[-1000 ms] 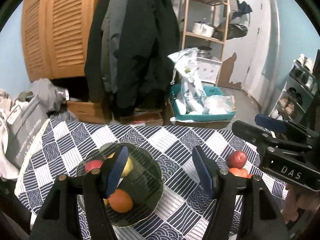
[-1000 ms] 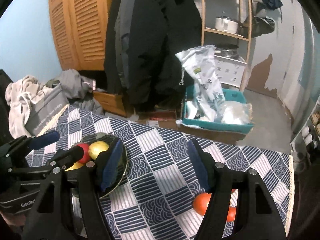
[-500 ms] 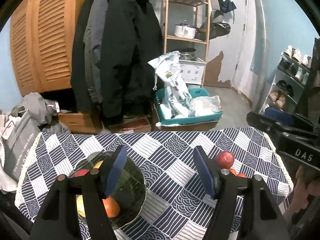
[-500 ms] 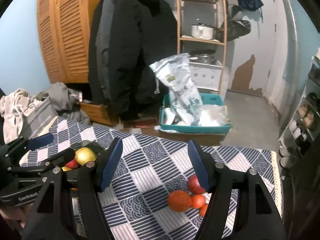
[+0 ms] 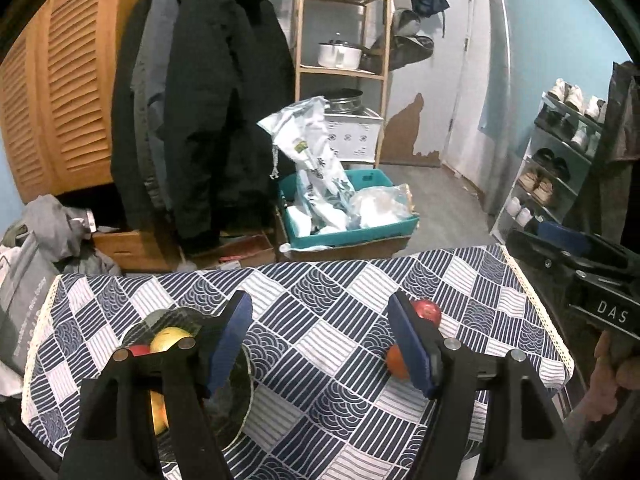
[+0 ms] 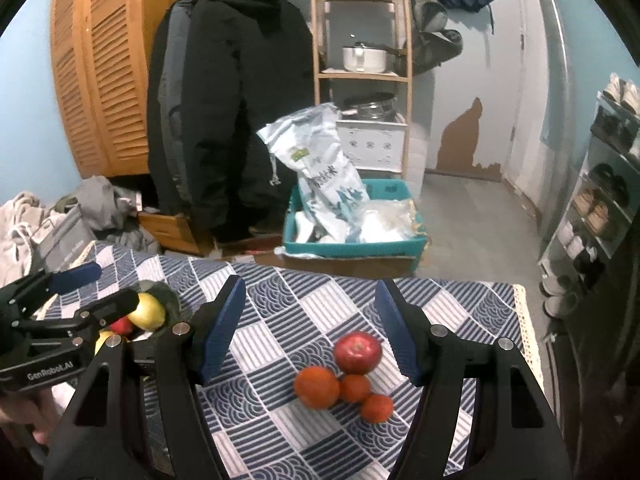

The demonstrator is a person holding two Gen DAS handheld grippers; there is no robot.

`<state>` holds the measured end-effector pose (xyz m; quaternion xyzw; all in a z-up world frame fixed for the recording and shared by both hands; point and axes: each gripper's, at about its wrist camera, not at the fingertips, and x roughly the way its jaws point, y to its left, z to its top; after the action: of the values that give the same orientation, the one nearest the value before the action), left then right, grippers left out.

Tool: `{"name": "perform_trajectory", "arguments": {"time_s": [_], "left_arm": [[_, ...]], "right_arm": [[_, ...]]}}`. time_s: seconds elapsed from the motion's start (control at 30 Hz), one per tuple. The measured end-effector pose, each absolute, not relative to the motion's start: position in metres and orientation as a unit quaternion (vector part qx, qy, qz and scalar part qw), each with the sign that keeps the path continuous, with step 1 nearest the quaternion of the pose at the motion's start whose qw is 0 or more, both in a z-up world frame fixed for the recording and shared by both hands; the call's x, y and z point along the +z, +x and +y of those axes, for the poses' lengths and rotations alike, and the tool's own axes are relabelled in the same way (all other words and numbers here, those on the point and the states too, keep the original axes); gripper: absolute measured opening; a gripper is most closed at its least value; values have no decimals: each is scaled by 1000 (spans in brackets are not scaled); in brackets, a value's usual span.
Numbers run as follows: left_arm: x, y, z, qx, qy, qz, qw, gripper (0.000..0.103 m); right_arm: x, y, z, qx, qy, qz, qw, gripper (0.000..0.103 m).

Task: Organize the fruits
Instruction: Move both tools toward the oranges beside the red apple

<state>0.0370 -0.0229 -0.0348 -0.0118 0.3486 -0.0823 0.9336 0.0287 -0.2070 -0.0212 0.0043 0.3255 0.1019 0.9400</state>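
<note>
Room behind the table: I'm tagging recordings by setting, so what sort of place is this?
Most likely a lived-in home entryway or utility room. Coats hang beside a louvred wardrobe, a shoe rack stands by the wall, and a shelf holds a pot.

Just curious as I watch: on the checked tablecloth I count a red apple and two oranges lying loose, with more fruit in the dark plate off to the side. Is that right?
Nearly. The right wrist view shows three oranges, not two, clustered by the red apple on the checked tablecloth. The dark plate does hold more fruit.
</note>
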Motion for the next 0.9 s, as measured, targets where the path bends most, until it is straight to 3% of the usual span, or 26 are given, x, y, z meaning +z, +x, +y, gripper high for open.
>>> {"name": "perform_trajectory", "arguments": {"time_s": [0.9], "left_arm": [[-86,59,-82,-125,15,412,902,72]], "right_arm": [[-77,36,-269,48,22,401,915,68]]}}
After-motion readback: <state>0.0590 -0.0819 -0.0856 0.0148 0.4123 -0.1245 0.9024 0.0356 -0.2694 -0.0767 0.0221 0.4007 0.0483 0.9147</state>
